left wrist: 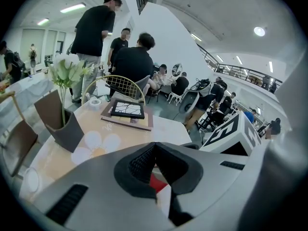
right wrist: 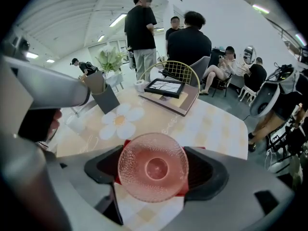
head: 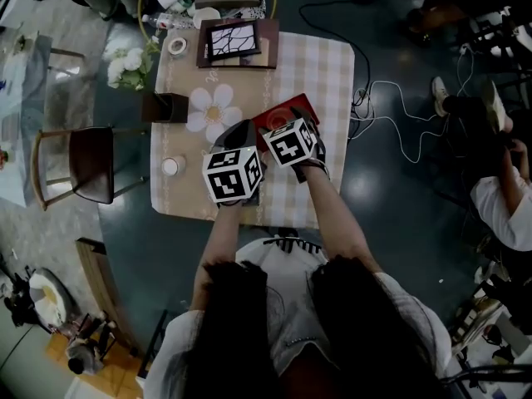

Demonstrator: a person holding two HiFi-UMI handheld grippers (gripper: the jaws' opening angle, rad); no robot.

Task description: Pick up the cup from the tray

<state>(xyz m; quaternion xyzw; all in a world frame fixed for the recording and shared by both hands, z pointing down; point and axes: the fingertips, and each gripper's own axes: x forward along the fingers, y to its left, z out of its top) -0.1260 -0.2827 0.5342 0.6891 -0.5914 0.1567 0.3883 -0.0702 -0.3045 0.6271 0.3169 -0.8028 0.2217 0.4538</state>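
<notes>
A pink, bumpy glass cup (right wrist: 153, 166) sits between the jaws of my right gripper (right wrist: 153, 173), whose dark pads touch it on both sides. Under it lies the red tray (right wrist: 126, 143). In the head view the tray (head: 287, 109) is on the checked tablecloth, and both grippers hover over its near edge, hiding the cup. My left gripper (left wrist: 154, 147) is just left of the tray with its tips touching. A bit of red tray (left wrist: 156, 182) shows through the gap below those tips. The right gripper's marker cube (left wrist: 236, 134) is close beside it.
A flower-shaped mat (head: 214, 110), a dark vase (head: 169, 106) with white flowers (head: 129, 66), a framed picture on a book (head: 235, 40), a tape roll (head: 177, 46) and a small white pot (head: 170, 166) share the table. A chair (head: 83, 165) stands left. Cables lie right.
</notes>
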